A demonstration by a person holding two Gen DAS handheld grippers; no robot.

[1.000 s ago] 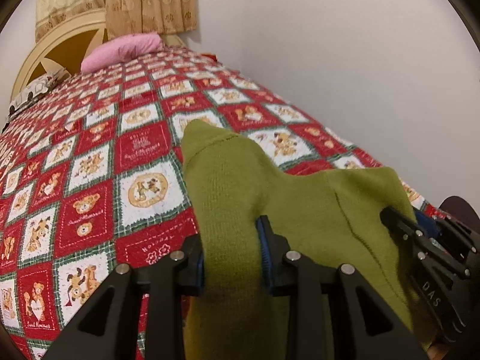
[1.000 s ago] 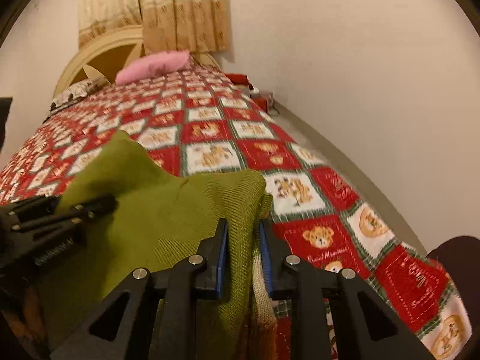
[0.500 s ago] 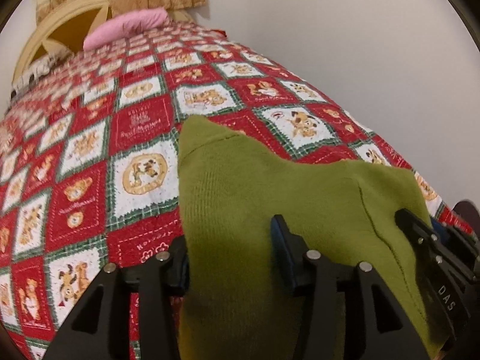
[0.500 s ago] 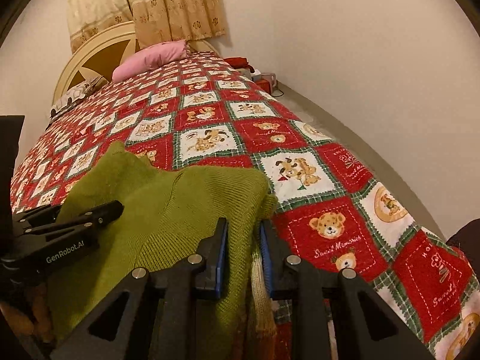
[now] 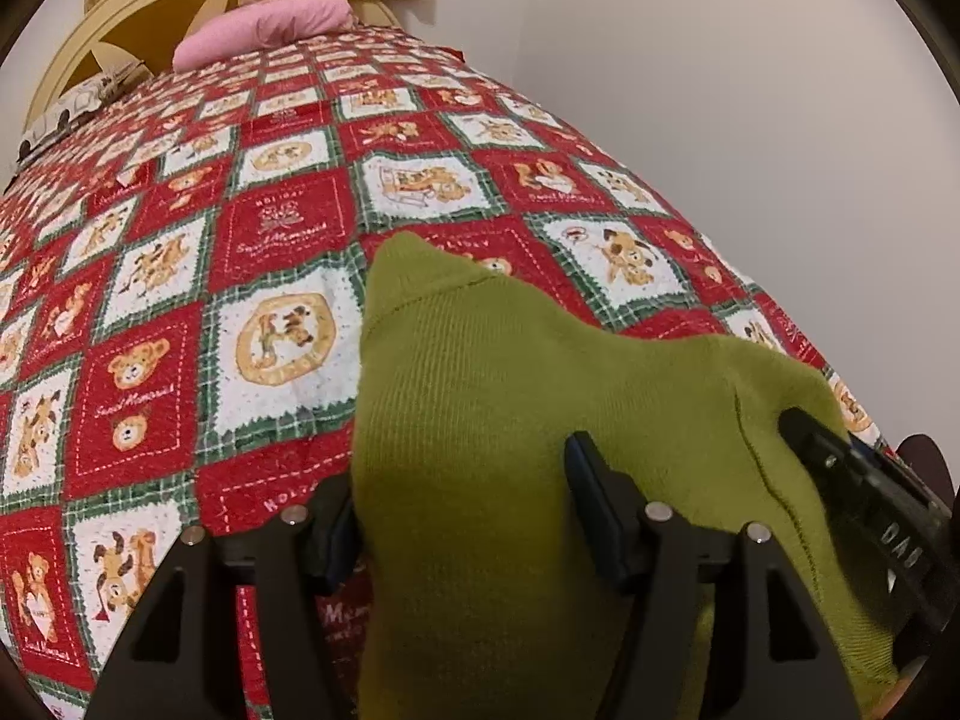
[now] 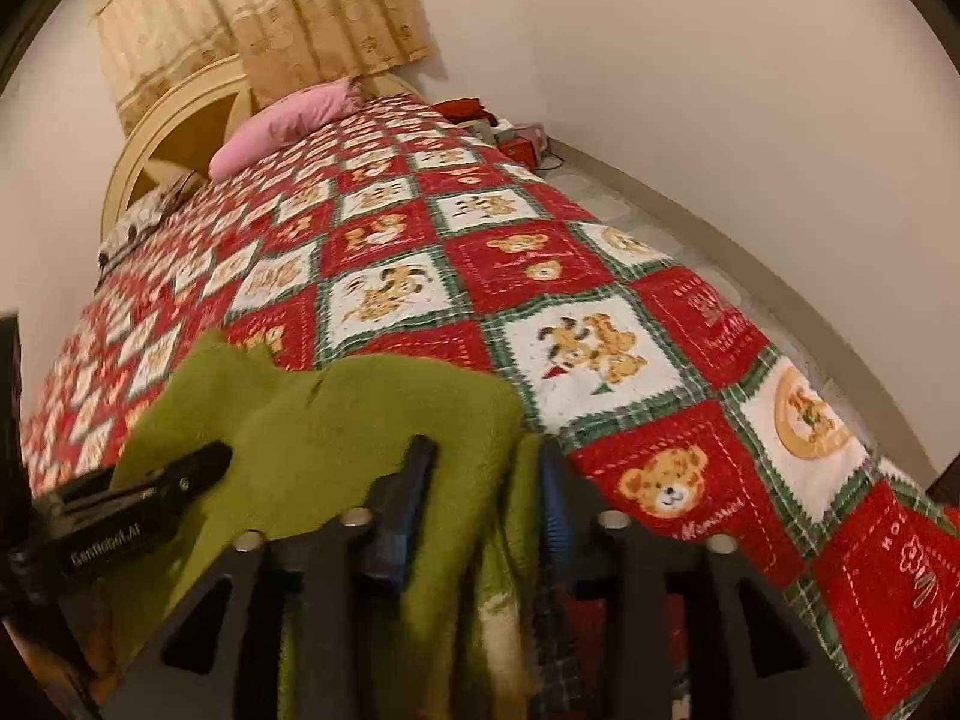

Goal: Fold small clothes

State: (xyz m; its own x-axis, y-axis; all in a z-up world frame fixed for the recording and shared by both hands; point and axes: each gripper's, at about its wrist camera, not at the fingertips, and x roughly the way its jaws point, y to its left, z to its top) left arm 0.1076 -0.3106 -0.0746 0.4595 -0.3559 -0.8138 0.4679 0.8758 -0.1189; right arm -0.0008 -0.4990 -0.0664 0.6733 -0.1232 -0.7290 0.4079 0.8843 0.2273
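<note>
An olive-green knitted garment (image 5: 510, 396) lies on the bed near its foot edge, one pointed corner reaching up the quilt; it also shows in the right wrist view (image 6: 336, 420). My left gripper (image 5: 462, 498) is open, its jaws wide apart with the green cloth lying between them. My right gripper (image 6: 486, 492) is open too, jaws spread around the garment's right edge, with cloth hanging between them. Each gripper shows in the other's view: the right one (image 5: 858, 480) and the left one (image 6: 144, 492).
The bed has a red, white and green teddy-bear quilt (image 5: 270, 228). A pink pillow (image 5: 270, 30) and cream headboard (image 6: 174, 132) are at the far end. A white wall (image 5: 720, 90) runs along the right side, with floor and small red items (image 6: 516, 138) beside the bed.
Both grippers have opened: the left spread wider step by step, and the right, shut on the cloth edge before, now has its jaws apart. The garment has settled onto the quilt.
</note>
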